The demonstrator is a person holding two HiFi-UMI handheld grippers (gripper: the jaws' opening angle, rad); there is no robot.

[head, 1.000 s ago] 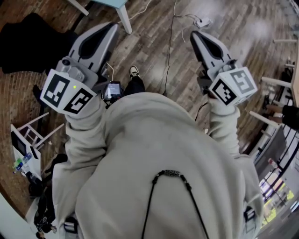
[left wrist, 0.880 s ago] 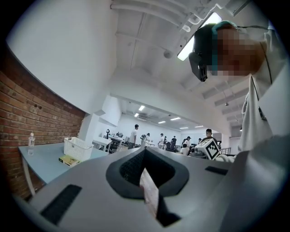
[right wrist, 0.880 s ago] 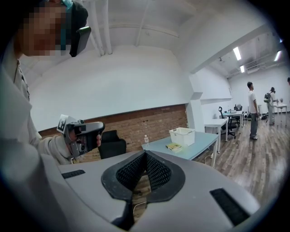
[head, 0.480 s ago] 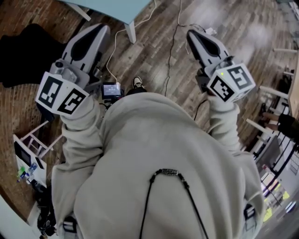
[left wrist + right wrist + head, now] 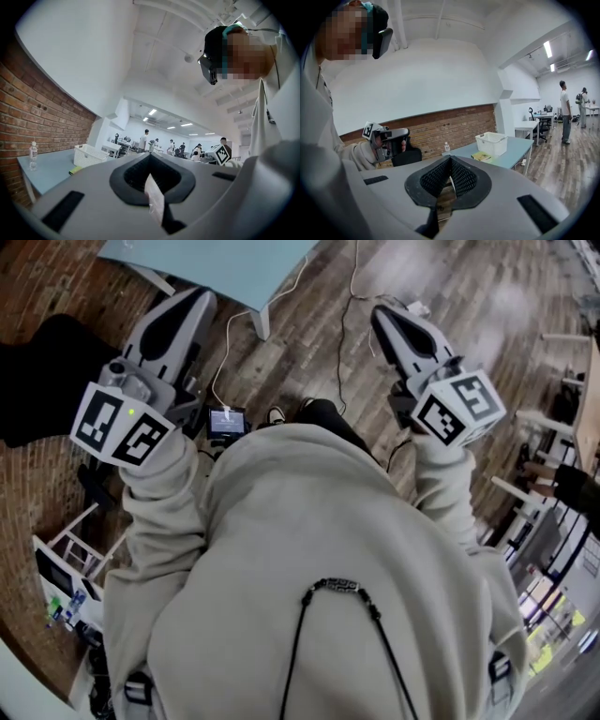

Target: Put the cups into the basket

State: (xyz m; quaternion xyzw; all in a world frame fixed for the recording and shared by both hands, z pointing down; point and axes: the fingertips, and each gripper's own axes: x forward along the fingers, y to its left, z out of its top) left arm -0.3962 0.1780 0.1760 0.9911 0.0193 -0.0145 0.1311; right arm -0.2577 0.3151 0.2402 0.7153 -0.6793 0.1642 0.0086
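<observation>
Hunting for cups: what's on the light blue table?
A white plastic basket, a clear water bottle and a flat yellow pad. No cups visible; the basket's inside is hidden.

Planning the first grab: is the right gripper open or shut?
Shut. In the right gripper view, the right gripper's jaws meet at the tips, with nothing held between them.

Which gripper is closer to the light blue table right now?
Left. The left gripper points at the table, just short of its near edge. The right gripper is off to the side, over the wood floor past the table's corner.
</observation>
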